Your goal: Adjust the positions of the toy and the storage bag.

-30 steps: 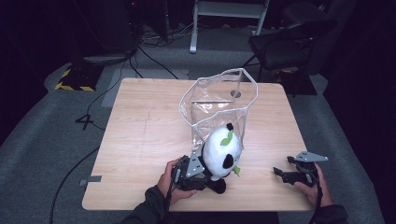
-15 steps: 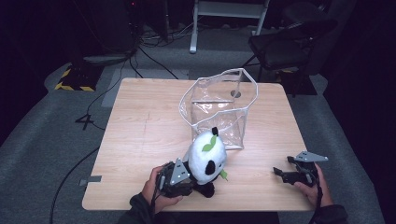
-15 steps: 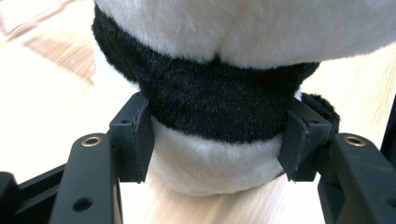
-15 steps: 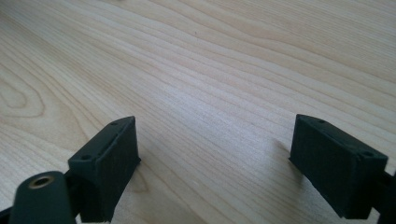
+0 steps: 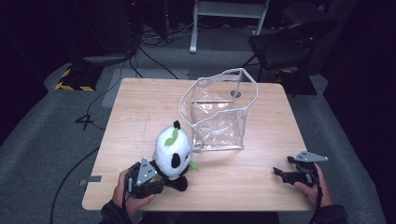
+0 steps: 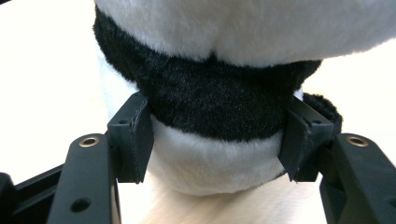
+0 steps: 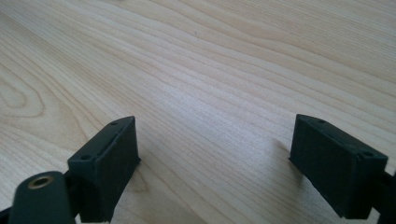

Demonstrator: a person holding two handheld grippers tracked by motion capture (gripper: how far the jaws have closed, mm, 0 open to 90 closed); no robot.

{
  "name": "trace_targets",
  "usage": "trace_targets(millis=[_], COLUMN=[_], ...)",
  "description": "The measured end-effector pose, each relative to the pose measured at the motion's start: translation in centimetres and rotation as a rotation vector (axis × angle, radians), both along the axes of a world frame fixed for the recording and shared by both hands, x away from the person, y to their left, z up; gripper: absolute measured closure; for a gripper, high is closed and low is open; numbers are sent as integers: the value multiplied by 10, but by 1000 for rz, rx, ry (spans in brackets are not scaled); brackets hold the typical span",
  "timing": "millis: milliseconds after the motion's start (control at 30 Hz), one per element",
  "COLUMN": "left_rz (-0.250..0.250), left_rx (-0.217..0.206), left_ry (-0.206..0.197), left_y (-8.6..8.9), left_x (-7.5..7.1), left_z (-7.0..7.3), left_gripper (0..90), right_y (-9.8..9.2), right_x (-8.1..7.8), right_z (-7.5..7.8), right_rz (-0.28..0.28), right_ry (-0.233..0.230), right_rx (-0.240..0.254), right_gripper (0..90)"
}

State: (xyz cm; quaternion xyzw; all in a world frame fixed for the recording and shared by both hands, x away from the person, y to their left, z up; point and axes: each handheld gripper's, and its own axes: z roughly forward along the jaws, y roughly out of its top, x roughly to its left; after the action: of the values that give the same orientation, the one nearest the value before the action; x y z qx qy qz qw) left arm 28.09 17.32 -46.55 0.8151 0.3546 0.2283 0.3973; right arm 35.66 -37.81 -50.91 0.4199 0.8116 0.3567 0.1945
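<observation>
A black-and-white panda plush (image 5: 173,149) with a green leaf on its head stands upright near the table's front left. Just left of it is a clear plastic bag (image 5: 219,112), which stands open. My left gripper (image 5: 163,179) is shut on the panda's lower body. In the left gripper view the pads (image 6: 137,135) press into the panda's (image 6: 215,93) fur on both sides. At the front right, my right gripper (image 5: 281,173) rests low over the wood. Its jaws (image 7: 224,163) stand open with nothing between them.
The wooden table (image 5: 140,107) has bare wood to the left of the bag and between the two hands. A dark chair (image 5: 289,42) and cables (image 5: 154,56) are on the floor beyond the far edge.
My left gripper has carried the panda leftward, away from the front of the clear bag. The right gripper has not moved.
</observation>
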Motion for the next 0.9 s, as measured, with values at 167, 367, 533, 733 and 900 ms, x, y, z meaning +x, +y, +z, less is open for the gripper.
trace_targets(millis=[167,367,533,733,900], left_rz=[17,20,35,39,48], left_rx=[-17,-13,-40,-49,-42], left_ry=[-15,-27,-31,-44,-48], left_y=[9,13,16,17,18], left_x=[15,36,51,72,84], left_z=[-3,-3,-6,-7,-7], left_gripper=[362,355,346,333,324], right_y=[0,0,0,0,0], right_x=[0,0,0,0,0], right_z=[0,0,0,0,0], right_rz=[0,0,0,1,0], right_ry=[0,0,0,0,0], right_rx=[1,1,2,3,3], right_gripper=[152,153,153,153,154])
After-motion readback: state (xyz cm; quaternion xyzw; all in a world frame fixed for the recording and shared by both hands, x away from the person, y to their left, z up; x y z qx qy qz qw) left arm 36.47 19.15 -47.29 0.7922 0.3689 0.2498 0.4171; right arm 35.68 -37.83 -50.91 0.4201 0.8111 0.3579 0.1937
